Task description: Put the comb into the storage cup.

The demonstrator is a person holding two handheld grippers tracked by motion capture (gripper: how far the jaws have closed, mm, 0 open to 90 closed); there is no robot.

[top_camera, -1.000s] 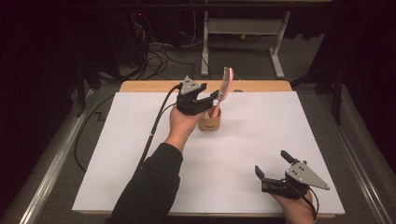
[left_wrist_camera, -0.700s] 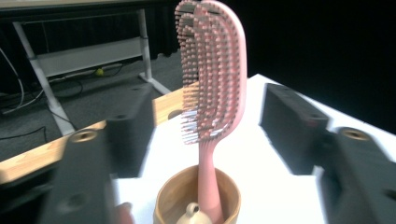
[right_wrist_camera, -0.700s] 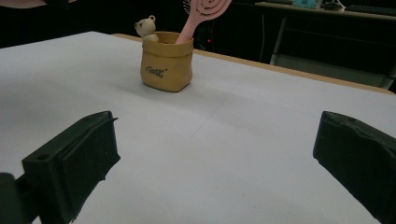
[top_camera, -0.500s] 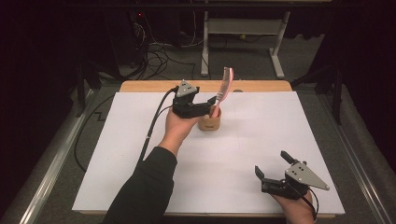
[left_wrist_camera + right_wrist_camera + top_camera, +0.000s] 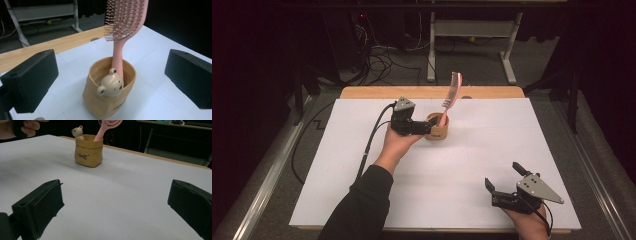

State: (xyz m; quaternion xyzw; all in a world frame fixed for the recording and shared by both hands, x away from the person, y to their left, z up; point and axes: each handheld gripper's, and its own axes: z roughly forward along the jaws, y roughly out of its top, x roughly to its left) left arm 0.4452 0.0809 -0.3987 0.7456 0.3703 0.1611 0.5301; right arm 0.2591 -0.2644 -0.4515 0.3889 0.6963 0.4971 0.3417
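Observation:
A tan sack-shaped holder (image 5: 438, 127) (image 5: 110, 91) (image 5: 88, 150) with a small bear head on its rim stands on the white table (image 5: 462, 165). A pink hairbrush (image 5: 451, 97) (image 5: 123, 27) (image 5: 106, 126) stands in it handle down, leaning to the right, bristles facing left. My left gripper (image 5: 428, 128) (image 5: 110, 80) is open just left of the holder, with its jaws wide apart and nothing between them but the holder farther off. My right gripper (image 5: 504, 182) (image 5: 115, 212) rests open near the front right of the table, empty.
A wooden strip (image 5: 432, 92) runs along the table's far edge. Beyond it are a white metal stand (image 5: 472, 30) and cables on the dark floor. Metal rails flank the table on both sides.
My left gripper has drawn back to the left, off the hairbrush, which now stands free in the holder. The right gripper has stayed put.

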